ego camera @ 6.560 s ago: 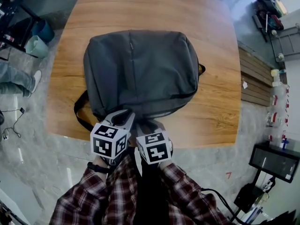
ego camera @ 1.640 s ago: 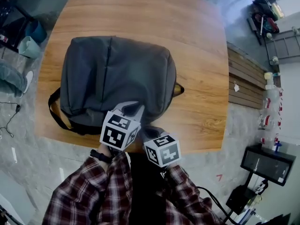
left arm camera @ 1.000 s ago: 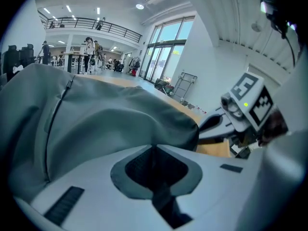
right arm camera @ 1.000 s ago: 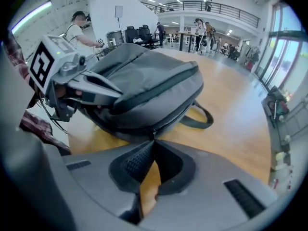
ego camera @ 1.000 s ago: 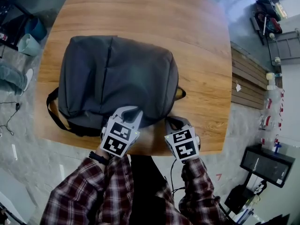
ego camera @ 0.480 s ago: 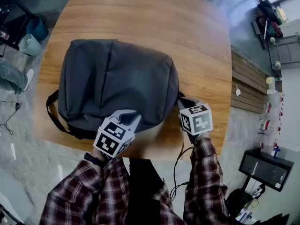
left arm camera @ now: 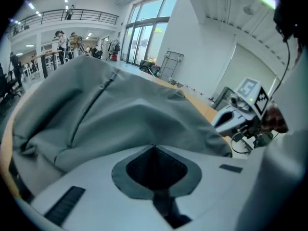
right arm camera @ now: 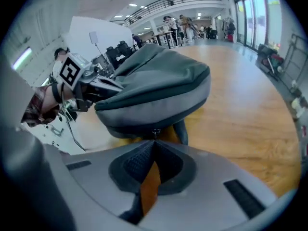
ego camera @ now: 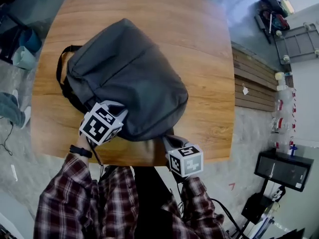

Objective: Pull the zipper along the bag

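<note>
No words, numbers or brand marks can be read anywhere. The left cube (ego camera: 101, 125) and right cube (ego camera: 185, 159) carry only black-and-white square marker patterns, not letters, and the bag (ego camera: 127, 78) shows plain grey fabric with no legible label. Anything printed on the small things at the room's edges is too blurred to read.

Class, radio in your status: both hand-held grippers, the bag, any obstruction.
Left hand-held gripper shut on bag edge. Right hand-held gripper shut on zipper pull. Bag on table. Nothing blocking.
</note>
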